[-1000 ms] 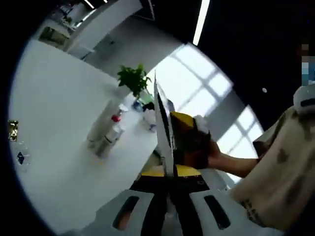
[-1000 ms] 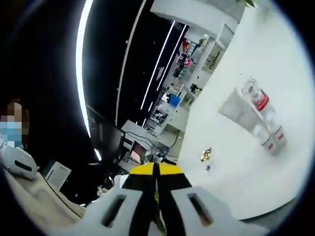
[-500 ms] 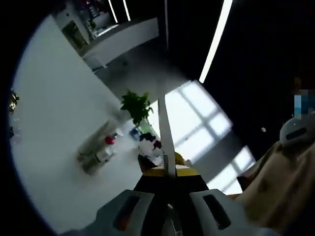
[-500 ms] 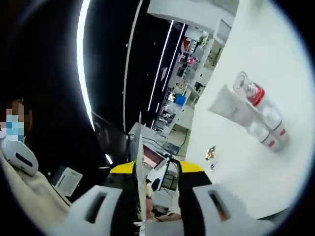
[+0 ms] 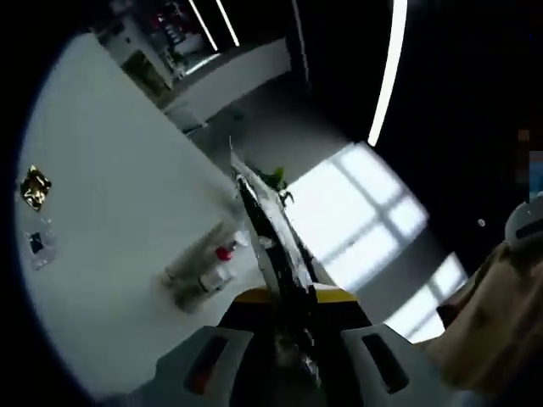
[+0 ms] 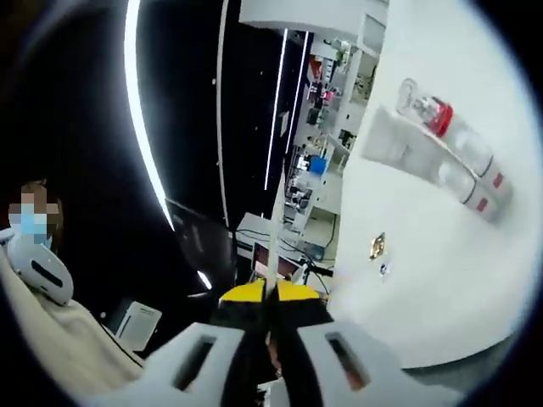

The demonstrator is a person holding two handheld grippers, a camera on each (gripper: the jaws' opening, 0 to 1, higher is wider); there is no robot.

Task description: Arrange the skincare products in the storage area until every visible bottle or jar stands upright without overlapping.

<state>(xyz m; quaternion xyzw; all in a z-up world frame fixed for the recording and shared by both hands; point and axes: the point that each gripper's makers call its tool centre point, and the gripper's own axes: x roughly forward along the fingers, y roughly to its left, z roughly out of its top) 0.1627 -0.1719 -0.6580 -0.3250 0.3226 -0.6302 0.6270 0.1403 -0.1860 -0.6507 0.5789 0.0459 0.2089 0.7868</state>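
While the bottles (image 6: 450,157) lie flat beside the white tube (image 6: 399,144), my right gripper (image 6: 270,326) pinches a thin card (image 6: 271,254); left gripper (image 5: 293,339) likewise. Next: free jaws, upright bottles.

Your left gripper (image 5: 288,339) has its jaws closed on a thin upright card (image 5: 270,233); your right gripper (image 6: 270,335) is pressed closed too.

A wide white table (image 5: 110,220) lies mostly bare. Near its middle a cluster of clear bottles (image 6: 458,157) and a white tube (image 6: 399,144) lie on their sides, touching — the main obstacle. Well apart, a small gold item (image 5: 35,186) and a tiny packet (image 5: 37,244) sit near one edge — open surface between.
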